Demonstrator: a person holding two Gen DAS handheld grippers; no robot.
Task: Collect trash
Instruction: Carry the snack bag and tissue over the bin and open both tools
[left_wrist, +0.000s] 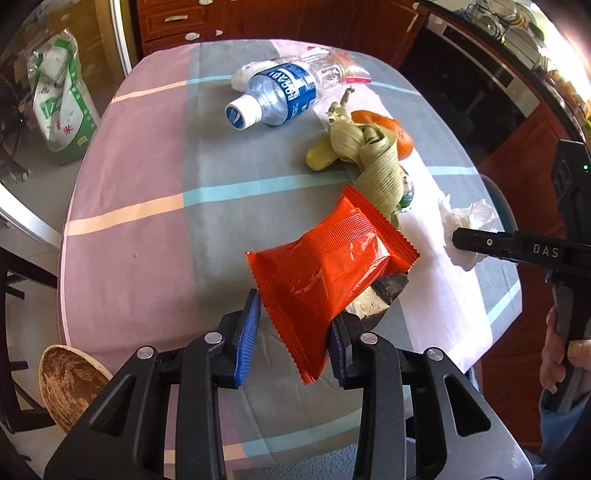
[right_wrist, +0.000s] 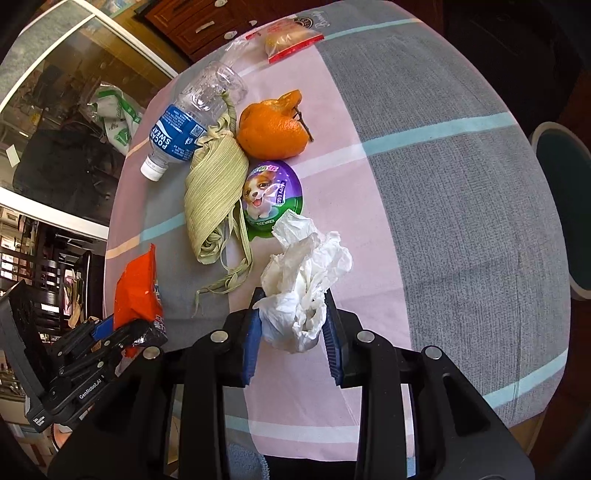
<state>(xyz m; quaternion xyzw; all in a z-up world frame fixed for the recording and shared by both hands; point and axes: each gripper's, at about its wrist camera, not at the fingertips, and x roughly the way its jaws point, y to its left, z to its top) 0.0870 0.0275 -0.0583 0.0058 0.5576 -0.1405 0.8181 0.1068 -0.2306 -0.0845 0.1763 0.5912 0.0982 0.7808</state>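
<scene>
Across the worktop (left_wrist: 147, 229), covered in a pink, grey and blue checked cloth, litter lies in a loose line from the upper centre of your left view toward the lower right. Farthest up lies a clear water bottle (left_wrist: 280, 94) on its side, white cap pointing lower left, long axis running up to the right. Just beside it sit a small red-edged zip bag (right_wrist: 291, 37), an orange peel (right_wrist: 273, 127), a curled husk of pale green leaf (right_wrist: 214, 192) and a purple toy-egg lid (right_wrist: 275, 199), crowded together and touching. Your left tool (left_wrist: 295, 332) is clenched on an orange snack packet (left_wrist: 325, 280) by its lower corner; the packet slants from lower left to upper right, with a silvery wrapper (left_wrist: 384, 299) just behind it. Your right tool (right_wrist: 291, 328) grips a crumpled white tissue (right_wrist: 303, 280) between its blue pads, the tissue billowing upward. At lower left of the left view, a wooden bowl (left_wrist: 70, 384) sits off the worktop's edge.
</scene>
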